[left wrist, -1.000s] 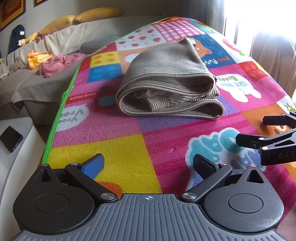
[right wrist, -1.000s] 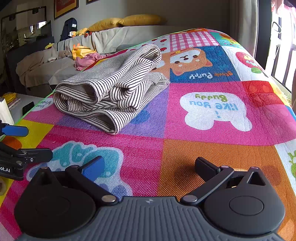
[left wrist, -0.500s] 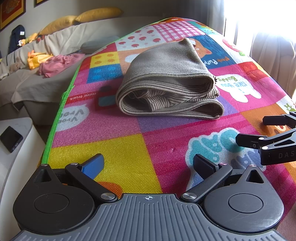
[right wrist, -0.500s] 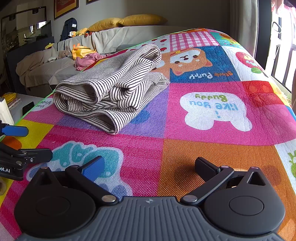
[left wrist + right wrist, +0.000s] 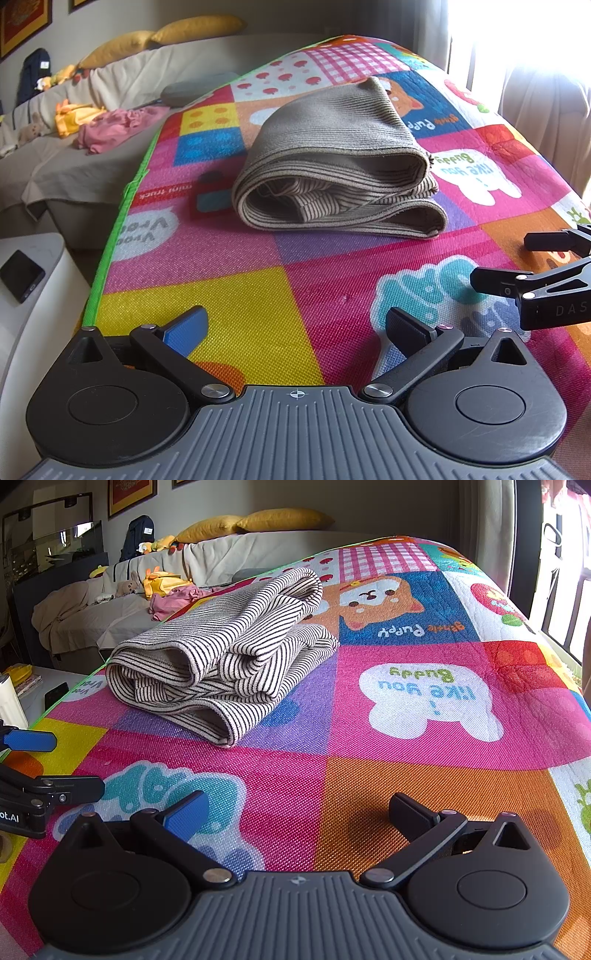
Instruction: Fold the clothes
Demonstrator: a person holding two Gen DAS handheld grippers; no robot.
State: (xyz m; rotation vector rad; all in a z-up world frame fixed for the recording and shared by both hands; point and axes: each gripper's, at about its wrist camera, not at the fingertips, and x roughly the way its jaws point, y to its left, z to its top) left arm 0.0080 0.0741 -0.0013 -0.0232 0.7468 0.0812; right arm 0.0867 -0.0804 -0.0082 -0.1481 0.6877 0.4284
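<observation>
Both your left gripper (image 5: 295, 328) and right gripper (image 5: 297, 812) sit spread apart and empty, with the folded striped garment (image 5: 221, 657) lying ahead of their fingertips on the play mat (image 5: 406, 775). If you pinch only its top layer, the loose bundle could unroll.

- Nothing has visibly shifted over the last second: the folded striped garment (image 5: 221, 664) lies in the same spot on the play mat (image 5: 424, 775).
- Both grippers (left gripper (image 5: 295, 328), right gripper (image 5: 295, 812)) stay spread, short of the garment.
</observation>
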